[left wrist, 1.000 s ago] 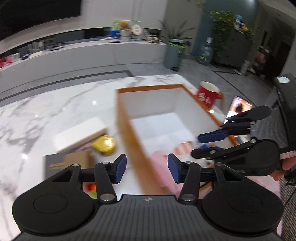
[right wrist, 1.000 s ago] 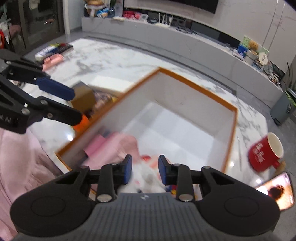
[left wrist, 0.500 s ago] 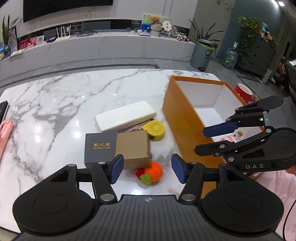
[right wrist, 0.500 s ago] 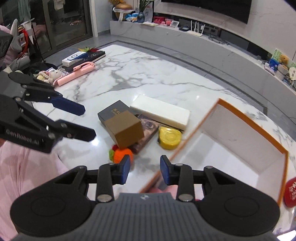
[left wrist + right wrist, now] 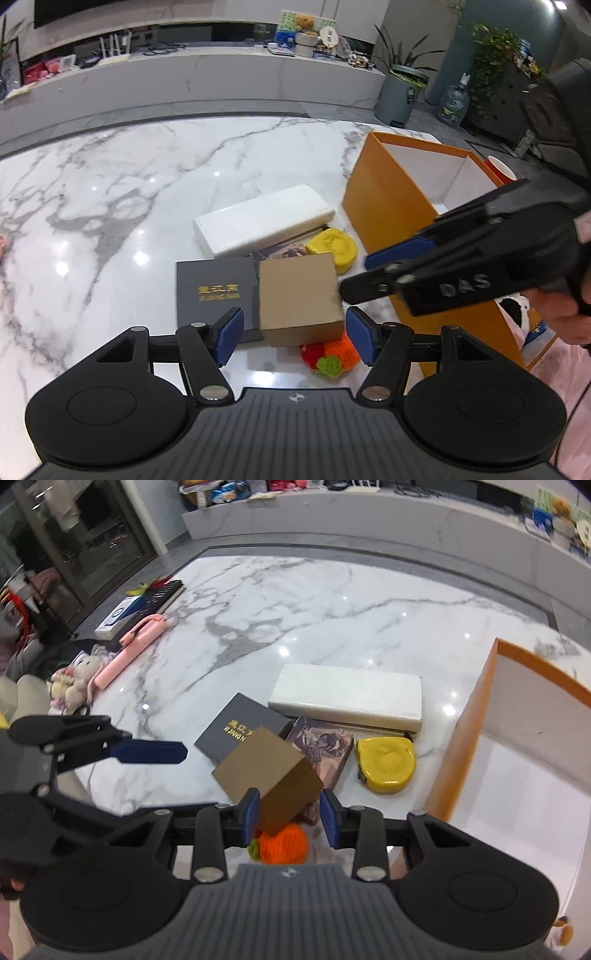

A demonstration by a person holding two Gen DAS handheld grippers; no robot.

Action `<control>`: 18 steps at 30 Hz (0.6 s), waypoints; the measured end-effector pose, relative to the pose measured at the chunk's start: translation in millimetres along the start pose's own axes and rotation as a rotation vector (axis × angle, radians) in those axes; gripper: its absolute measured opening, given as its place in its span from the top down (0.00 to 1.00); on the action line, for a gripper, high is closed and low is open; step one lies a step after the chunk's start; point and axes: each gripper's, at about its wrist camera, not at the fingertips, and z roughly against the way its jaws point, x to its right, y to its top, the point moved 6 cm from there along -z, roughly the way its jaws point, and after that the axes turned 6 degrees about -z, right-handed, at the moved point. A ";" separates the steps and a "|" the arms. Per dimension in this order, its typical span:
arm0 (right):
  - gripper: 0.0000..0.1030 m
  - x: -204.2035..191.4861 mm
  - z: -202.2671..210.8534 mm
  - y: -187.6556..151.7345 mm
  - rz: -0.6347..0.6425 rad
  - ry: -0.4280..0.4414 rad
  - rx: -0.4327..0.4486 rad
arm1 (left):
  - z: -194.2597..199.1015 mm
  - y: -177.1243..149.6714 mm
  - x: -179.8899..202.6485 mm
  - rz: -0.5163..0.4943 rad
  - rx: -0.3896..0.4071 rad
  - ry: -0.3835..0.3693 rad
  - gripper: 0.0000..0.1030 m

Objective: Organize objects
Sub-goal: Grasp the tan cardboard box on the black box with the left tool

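A brown cardboard box (image 5: 299,297) (image 5: 269,775) sits on a pile with a dark grey box (image 5: 214,291) (image 5: 236,727), a long white box (image 5: 262,219) (image 5: 347,696), a yellow tape measure (image 5: 334,247) (image 5: 386,764) and an orange knitted toy (image 5: 332,354) (image 5: 282,843). An orange storage box (image 5: 391,206) (image 5: 517,738) stands to the right. My left gripper (image 5: 293,339) is open just before the cardboard box. My right gripper (image 5: 290,814) is open, its pads either side of the box's near corner; I cannot tell if they touch it.
A picture card (image 5: 321,746) lies under the pile. A pink case (image 5: 129,646), a remote (image 5: 140,603) and a plush toy (image 5: 75,679) lie at the marble table's left edge. A red mug (image 5: 498,173) stands behind the orange box.
Both grippers have swung away from the orange box and moved closer to the pile. The right gripper has opened wider around the cardboard box's corner.
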 end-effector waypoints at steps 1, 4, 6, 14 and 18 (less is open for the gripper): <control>0.63 0.9 -3.6 2.1 -0.014 0.002 -0.010 | -2.5 0.6 0.6 0.000 -0.003 -0.016 0.27; 0.63 3.5 -11.2 5.6 -0.057 0.026 -0.036 | -11.2 3.3 -0.3 0.011 -0.005 -0.028 0.20; 0.64 3.9 -14.1 7.7 -0.068 0.035 -0.046 | -18.9 5.9 -3.1 0.034 -0.022 -0.044 0.20; 0.66 2.9 -20.2 13.7 -0.060 0.041 -0.058 | -42.9 6.9 -7.2 0.080 -0.089 -0.071 0.20; 0.68 1.5 -22.0 15.2 -0.045 0.050 -0.064 | -47.0 3.2 -6.8 0.066 -0.102 -0.050 0.33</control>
